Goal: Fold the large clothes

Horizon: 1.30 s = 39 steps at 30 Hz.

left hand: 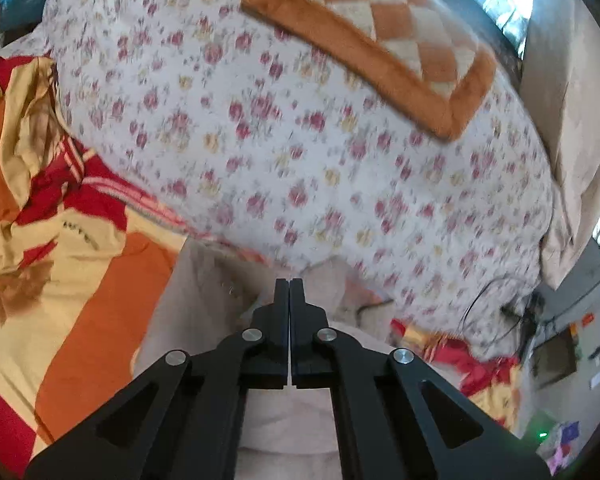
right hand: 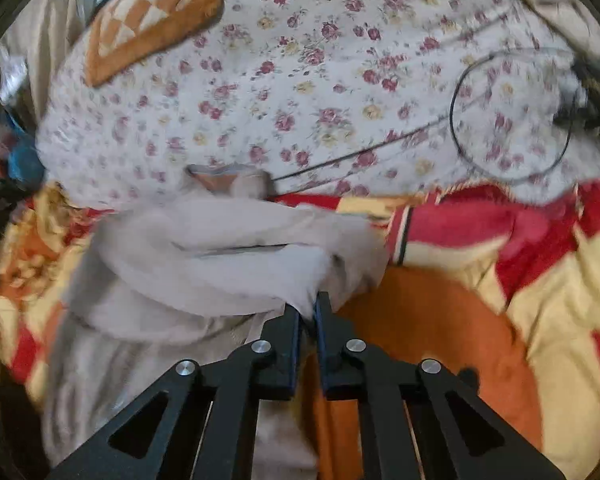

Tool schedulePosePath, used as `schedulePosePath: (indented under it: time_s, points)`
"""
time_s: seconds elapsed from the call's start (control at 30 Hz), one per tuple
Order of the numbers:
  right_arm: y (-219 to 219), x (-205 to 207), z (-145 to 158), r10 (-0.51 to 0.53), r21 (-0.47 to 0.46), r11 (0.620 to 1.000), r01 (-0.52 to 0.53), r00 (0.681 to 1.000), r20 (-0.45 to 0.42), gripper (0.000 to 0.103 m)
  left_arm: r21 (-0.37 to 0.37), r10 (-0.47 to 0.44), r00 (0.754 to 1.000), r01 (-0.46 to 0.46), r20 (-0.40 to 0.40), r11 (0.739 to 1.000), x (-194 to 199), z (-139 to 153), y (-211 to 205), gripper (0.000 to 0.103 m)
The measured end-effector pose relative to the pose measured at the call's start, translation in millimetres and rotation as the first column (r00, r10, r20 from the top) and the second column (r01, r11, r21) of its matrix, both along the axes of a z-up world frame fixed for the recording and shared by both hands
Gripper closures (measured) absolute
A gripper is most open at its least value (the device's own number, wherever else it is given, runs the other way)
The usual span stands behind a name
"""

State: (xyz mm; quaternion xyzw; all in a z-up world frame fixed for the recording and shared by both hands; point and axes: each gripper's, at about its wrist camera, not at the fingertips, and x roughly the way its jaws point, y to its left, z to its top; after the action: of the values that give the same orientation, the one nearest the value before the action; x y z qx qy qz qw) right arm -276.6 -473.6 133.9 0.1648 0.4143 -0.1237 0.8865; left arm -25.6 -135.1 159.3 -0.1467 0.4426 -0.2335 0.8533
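the right gripper (right hand: 309, 304) has its jaws closed on a fold of the pale garment (right hand: 220, 248), which bunches up ahead and to the left of the jaws on the bed. the left gripper (left hand: 289, 286) has its jaws pressed fully together with nothing visible between them; the same pale garment (left hand: 284, 420) lies under and just ahead of them. a red, orange and yellow bedsheet (right hand: 480, 320) spreads to either side. a flowered quilt (left hand: 300, 140) sits beyond both jaws, with an orange checked blanket (left hand: 380, 40) on top and a thin black cable (right hand: 512, 120) looped across it.
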Motion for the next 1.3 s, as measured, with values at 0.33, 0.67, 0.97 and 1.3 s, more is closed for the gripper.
schedulePosePath:
  time_s: [0.33,0.67,0.97,1.3]
  points:
    - [20.7,-33.9,-26.7,0.037,-0.048,0.998,-0.043,0.993,-0.108,0.09,0.131,-0.044,0.989,0.063,-0.145,0.989,-14.2,-83.5,-20.3,0.041]
    - [30.6,-28.5,-17.6,0.048,-0.073,0.996,-0.051,0.998,-0.051,0.052,0.197,-0.039,0.993,0.06,-0.109,0.978,-4.6,-109.4,-73.9,0.041]
    - [29.0,-11.9,-40.4,0.057,-0.043,0.997,-0.061,0.994,-0.091,0.048,0.195,-0.046,0.994,0.065,-0.099,0.979,-3.1,-114.4,-86.3,0.042]
    - [16.9,-18.7,-15.9,-0.006,-0.049,0.999,0.007,1.0,0.017,0.099,-0.016,-0.083,0.996,0.082,-0.044,0.996,-22.4,-32.4,-36.7,0.096]
